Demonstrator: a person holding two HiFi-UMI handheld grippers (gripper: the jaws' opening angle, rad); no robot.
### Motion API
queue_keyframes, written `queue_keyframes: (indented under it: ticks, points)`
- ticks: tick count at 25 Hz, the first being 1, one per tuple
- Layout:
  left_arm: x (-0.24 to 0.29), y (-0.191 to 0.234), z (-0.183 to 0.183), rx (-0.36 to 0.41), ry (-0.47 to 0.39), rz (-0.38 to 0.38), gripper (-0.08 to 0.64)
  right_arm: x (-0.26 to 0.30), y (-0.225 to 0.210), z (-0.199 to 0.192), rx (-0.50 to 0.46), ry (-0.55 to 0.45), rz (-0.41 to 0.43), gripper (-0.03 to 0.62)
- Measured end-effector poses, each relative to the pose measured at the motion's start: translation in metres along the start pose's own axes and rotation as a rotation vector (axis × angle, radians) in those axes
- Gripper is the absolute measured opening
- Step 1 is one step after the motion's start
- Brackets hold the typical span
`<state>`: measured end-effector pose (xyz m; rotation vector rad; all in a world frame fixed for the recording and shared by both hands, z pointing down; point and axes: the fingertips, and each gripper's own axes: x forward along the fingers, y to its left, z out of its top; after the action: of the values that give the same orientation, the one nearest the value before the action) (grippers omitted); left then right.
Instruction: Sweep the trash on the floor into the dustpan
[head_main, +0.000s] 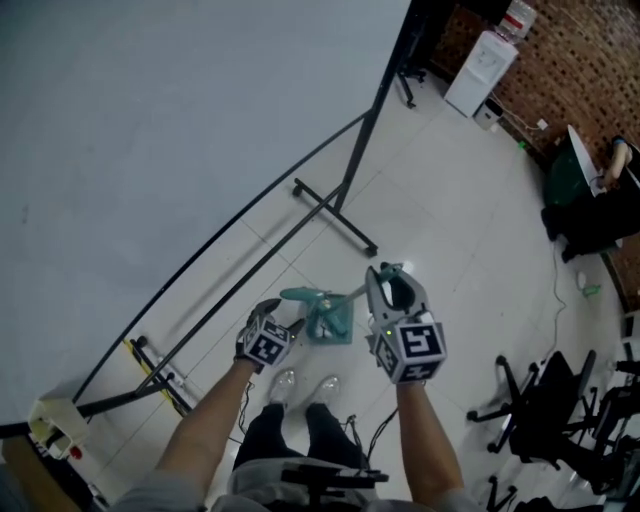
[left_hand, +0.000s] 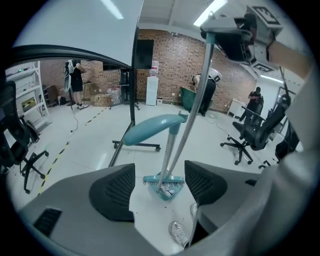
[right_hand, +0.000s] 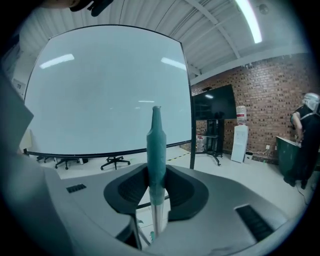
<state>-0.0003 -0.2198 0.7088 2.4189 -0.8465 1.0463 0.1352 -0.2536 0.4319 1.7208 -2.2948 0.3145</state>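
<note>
Risk centres on the dustpan (left_hand: 164, 196), which stands unheld on the floor (left_hand: 145, 215). The left gripper (head_main: 292, 326) is spread fully wide just beside the dustpan's handle (left_hand: 152, 129), with nothing clamped. The right gripper (right_hand: 156, 187) is closed on the broom handle (right_hand: 155, 150). Trash (left_hand: 169, 187) is seen inside the dustpan, against the broom head (left_hand: 164, 178). A further stroke could, it is judged, shove or tip the free dustpan and spill the trash.

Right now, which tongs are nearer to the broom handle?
Right. The right tongs are shut on the teal grip of the broom handle. The left tongs stand open and empty, apart from it, pointing down at the dustpan.
</note>
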Motion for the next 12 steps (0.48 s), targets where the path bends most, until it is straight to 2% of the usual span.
queue_keyframes:
  ticks: [2,5,12]
  points:
    - [0.012,-0.010,0.005,-0.001,-0.016,0.005,0.298,0.003,0.011,0.001,0.002,-0.004,0.030,0.100]
    - [0.029,-0.024,0.030,0.000,-0.083,0.025,0.298,0.007,0.026,0.003,-0.001,-0.024,0.079,0.100]
    - [0.054,-0.036,0.055,-0.048,-0.172,0.008,0.298,0.016,0.045,0.010,-0.002,-0.047,0.195,0.100]
